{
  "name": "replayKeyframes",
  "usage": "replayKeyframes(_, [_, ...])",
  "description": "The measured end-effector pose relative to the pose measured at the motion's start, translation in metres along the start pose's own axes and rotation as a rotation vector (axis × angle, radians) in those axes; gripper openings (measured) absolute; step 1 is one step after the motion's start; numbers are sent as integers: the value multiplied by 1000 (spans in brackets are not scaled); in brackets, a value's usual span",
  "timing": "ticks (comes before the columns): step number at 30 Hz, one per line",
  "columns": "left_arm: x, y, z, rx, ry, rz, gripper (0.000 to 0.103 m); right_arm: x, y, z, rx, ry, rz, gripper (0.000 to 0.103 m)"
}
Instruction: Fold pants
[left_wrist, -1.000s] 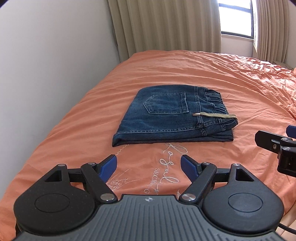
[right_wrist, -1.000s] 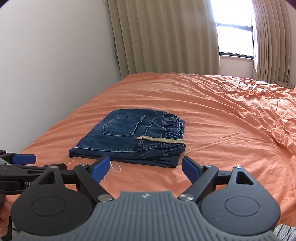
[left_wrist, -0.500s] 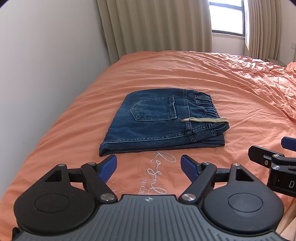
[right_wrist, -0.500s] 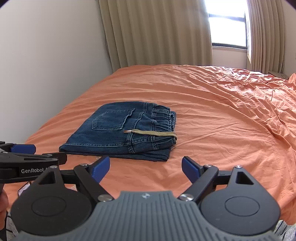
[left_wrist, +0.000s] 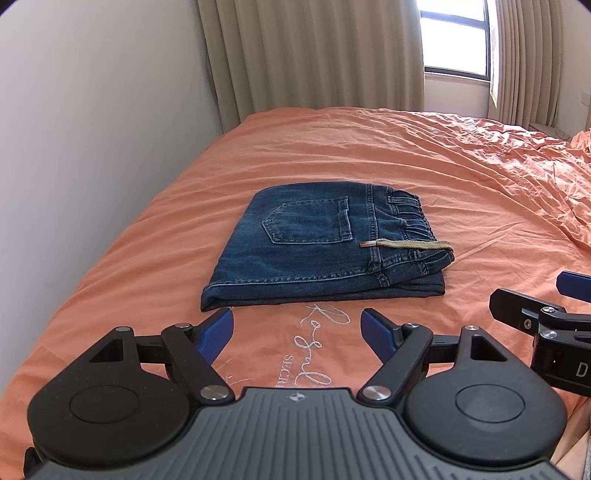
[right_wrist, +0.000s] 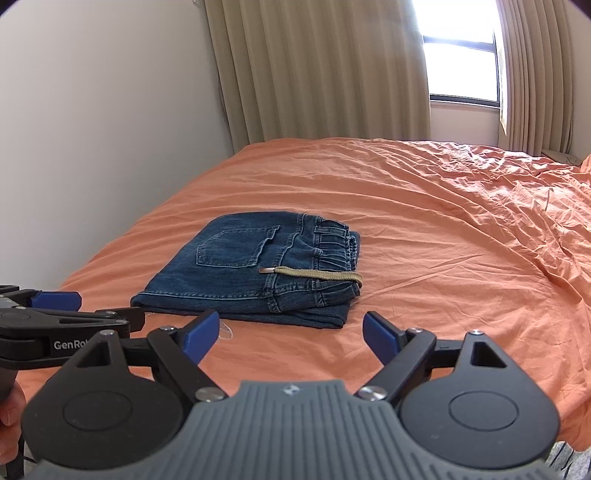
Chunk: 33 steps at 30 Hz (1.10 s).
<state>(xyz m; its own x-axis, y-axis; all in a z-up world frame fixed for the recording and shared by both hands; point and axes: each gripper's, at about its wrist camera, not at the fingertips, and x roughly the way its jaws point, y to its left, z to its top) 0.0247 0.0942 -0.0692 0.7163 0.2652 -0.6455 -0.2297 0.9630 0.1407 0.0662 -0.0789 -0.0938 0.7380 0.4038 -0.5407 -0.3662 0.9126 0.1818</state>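
Dark blue jeans (left_wrist: 325, 247) (right_wrist: 255, 267) lie folded into a compact rectangle on the orange bed, back pocket up, with a tan drawstring (left_wrist: 406, 244) (right_wrist: 314, 273) across the waistband. My left gripper (left_wrist: 296, 326) hovers open just short of the jeans' near folded edge, nothing between its blue pads. My right gripper (right_wrist: 286, 330) is open and empty too, held back from the jeans' near right corner. Each gripper shows at the edge of the other's view.
The orange bedsheet (left_wrist: 424, 155) (right_wrist: 443, 206) spreads wrinkled to the right and far side, with white embroidered lettering (left_wrist: 317, 332) near the front. A white wall (left_wrist: 92, 129) runs along the bed's left. Beige curtains (right_wrist: 325, 70) and a window (right_wrist: 461, 66) stand behind.
Both grippers have drawn back and risen slightly from the folded jeans, which now sit further off in both views. The jeans have not moved. Both grippers stay open.
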Motion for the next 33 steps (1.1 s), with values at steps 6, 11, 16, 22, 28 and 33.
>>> replayKeyframes(6, [-5,-1,0,2,-7,-1,92,-2,0,1,3,0,3,81])
replayKeyframes(11, [-7,-1,2,-1,-11,1,92,-3,3,2,-22,-10,9,81])
replayKeyframes(16, [-8,-2,3,1,-15,3,92,-4,2,5,-16,-11,15,81])
replayKeyframes(22, [-8,-3,5,-1,-15,-7,92,-5,2,5,-23,-17,10,81])
replayKeyframes(28, [-9,-6,4,4,-14,-11,92,-6,1,5,-24,-14,9,81])
replayKeyframes(33, [-9,-7,4,5,-13,-13,92,-7,1,5,-21,-12,10,81])
